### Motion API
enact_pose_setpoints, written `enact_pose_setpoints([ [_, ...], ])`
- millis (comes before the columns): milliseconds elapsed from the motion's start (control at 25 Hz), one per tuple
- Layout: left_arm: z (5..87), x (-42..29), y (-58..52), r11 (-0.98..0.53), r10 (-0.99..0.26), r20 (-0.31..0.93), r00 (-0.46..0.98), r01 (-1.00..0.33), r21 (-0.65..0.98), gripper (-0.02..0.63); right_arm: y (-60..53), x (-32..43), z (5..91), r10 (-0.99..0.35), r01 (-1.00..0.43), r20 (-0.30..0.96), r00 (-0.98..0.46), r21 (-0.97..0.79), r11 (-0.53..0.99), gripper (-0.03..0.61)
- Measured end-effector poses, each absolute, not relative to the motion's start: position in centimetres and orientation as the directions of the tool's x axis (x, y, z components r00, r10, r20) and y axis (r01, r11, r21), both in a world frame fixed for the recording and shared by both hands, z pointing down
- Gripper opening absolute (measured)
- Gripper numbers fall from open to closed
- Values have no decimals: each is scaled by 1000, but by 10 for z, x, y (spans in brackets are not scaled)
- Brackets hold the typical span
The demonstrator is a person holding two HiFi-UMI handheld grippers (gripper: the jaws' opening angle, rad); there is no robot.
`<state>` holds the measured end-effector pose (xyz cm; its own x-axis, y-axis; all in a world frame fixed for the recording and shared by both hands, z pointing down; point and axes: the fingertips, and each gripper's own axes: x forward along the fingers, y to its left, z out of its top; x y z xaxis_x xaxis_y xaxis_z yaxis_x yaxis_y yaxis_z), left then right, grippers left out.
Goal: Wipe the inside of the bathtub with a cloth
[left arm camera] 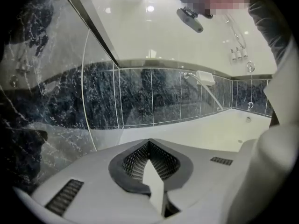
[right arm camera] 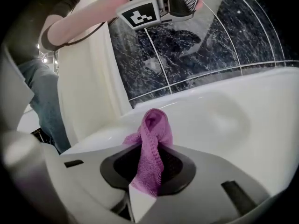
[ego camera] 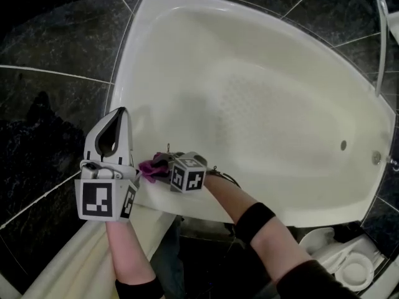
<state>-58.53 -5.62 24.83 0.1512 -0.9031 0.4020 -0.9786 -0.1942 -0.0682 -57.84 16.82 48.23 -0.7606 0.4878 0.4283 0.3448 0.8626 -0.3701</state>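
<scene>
Corner bathtub (ego camera: 268,67), white, set in a dark veined tile surround (ego camera: 56,55). A dotted non-slip patch (ego camera: 249,104) covers the middle of the tub floor. Two small round fittings (ego camera: 376,157) sit on the right-hand wall.

Right gripper (ego camera: 163,162) is at the near edge of the tub, low against the inner wall and just inside the rim. Its jaws are clamped on a purple cloth (ego camera: 149,167). In the right gripper view the cloth (right arm camera: 154,125) runs up between the dark pads and folds over in a rounded loop past the tips, with white tub surface beyond it. I cannot tell whether the loop touches the wall.

Left gripper (ego camera: 120,111) is over the tub's near-left rim, just beside the cloth and raised above it. Its jaws are closed tip to tip. In the left gripper view the pads (left arm camera: 135,162) meet at a point with nothing between them.
</scene>
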Motion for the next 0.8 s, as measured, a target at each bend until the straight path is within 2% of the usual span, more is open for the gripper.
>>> enact_pose_setpoints([
  [80,249,-584,-61,-198,-905,396,157,-978,-66,-3,169,-571,481,509,357,422,-750,-389,849,98],
  [160,253,-584,-63,-203,-906,391,162,-977,-65,-3,147,-567,482,450,283,419,-789,-401,871,107],
  [240,258,-584,-66,-215,-906,386,172,-974,-70,-3,90,-556,495,268,84,433,-860,-398,913,110],
  [320,265,-583,-71,-230,-907,379,186,-970,-74,-3,7,-531,515,33,-157,479,-877,-350,923,112],
  [440,276,-585,-82,-244,-907,370,200,-967,-76,-3,-127,-474,536,-286,-455,558,-779,-189,870,114],
  [560,290,-590,-92,-248,-908,367,204,-966,-75,-3,-234,-430,541,-505,-654,557,-660,-95,750,115],
  [680,304,-593,-104,-269,-905,365,220,-959,-90,-3,-311,-411,540,-640,-758,518,-567,-26,651,115],
  [800,317,-593,-110,-284,-895,379,234,-955,-81,-3,-345,-420,540,-690,-800,505,-518,0,600,114],
])
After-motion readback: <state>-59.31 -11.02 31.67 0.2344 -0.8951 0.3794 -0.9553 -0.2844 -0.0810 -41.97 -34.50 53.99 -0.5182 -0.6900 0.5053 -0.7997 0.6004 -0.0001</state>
